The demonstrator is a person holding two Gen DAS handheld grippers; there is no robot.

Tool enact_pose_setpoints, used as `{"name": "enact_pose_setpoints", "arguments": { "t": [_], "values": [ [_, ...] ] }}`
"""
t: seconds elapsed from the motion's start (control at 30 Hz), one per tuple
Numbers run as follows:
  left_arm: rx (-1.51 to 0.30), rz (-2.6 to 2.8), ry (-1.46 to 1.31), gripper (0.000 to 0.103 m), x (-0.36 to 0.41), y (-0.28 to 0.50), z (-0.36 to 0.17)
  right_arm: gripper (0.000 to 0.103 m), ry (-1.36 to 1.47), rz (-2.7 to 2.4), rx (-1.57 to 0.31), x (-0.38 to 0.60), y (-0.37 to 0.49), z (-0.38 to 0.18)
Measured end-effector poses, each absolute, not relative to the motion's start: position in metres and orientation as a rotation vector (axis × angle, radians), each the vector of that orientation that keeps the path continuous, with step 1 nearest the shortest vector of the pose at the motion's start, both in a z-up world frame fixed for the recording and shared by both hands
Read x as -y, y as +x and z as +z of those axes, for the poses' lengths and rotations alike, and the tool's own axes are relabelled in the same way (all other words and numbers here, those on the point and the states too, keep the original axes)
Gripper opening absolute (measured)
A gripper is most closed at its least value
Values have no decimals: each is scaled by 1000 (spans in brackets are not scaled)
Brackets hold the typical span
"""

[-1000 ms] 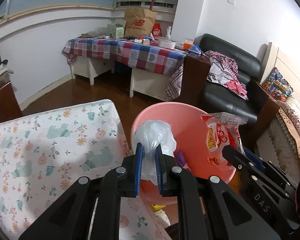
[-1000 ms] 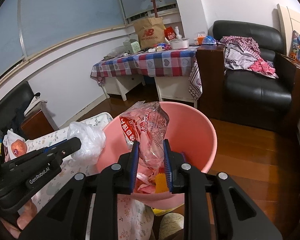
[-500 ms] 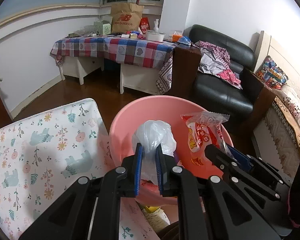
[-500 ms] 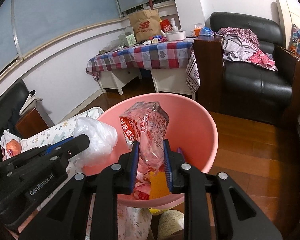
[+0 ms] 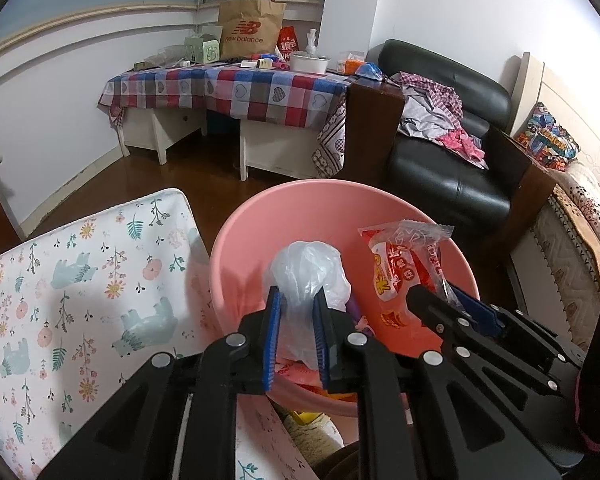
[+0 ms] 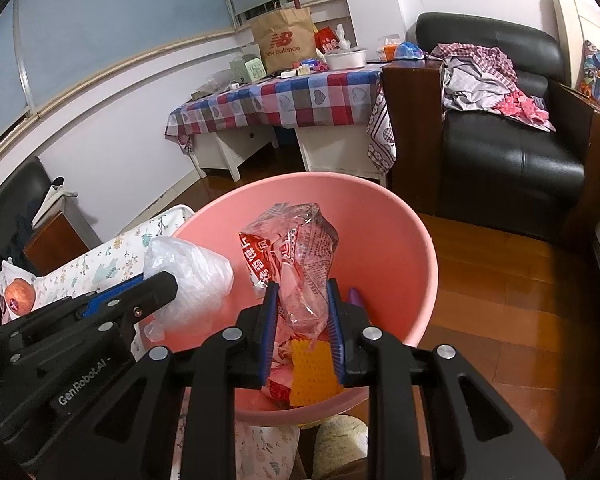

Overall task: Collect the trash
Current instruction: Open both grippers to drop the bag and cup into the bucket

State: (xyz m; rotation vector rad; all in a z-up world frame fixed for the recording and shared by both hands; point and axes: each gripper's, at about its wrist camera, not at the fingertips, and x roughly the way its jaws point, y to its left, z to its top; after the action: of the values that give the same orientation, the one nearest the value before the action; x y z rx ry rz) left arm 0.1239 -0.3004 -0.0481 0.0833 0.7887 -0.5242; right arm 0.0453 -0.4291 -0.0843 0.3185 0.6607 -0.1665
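Note:
A pink basin (image 5: 300, 208) sits below both grippers, with scraps in its bottom. My left gripper (image 5: 298, 296) hangs over the basin's near left side with a crumpled clear plastic bag (image 5: 306, 268) between its blue pads. Its jaws are opening, and the pads still touch the bag. My right gripper (image 6: 302, 292) is shut on a red-and-clear snack wrapper (image 6: 296, 248) over the basin's middle. From the right wrist view the left gripper (image 6: 156, 280) and the bag (image 6: 192, 276) show at the basin's (image 6: 400, 240) left rim. The left wrist view catches the right gripper (image 5: 436, 294) holding the wrapper (image 5: 400, 264).
A floral-print tabletop (image 5: 80, 280) borders the basin on the left, with a wrapped apple (image 6: 18, 296) on it. Beyond are a checked-cloth table (image 5: 240, 88) and a black armchair (image 5: 452, 160) with clothes. Wooden floor (image 6: 500, 300) lies to the right. A yellow piece (image 6: 314, 372) lies in the basin.
Both grippers have come forward and down over the basin, which now fills more of each view. The left pads stand slightly wider around the bag.

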Motion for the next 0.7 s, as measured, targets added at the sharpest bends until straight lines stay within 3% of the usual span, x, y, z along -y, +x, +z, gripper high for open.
{"name": "enact_pose_setpoints", "arguments": {
  "t": [0.47,0.7],
  "values": [
    [-800,-523,90,18,302,127,-57,24,318,-166,-693,433,52,-93],
    [-797,-517,93,35,303,130,-60,28,319,-169,-710,434,56,-96]
  ]
}}
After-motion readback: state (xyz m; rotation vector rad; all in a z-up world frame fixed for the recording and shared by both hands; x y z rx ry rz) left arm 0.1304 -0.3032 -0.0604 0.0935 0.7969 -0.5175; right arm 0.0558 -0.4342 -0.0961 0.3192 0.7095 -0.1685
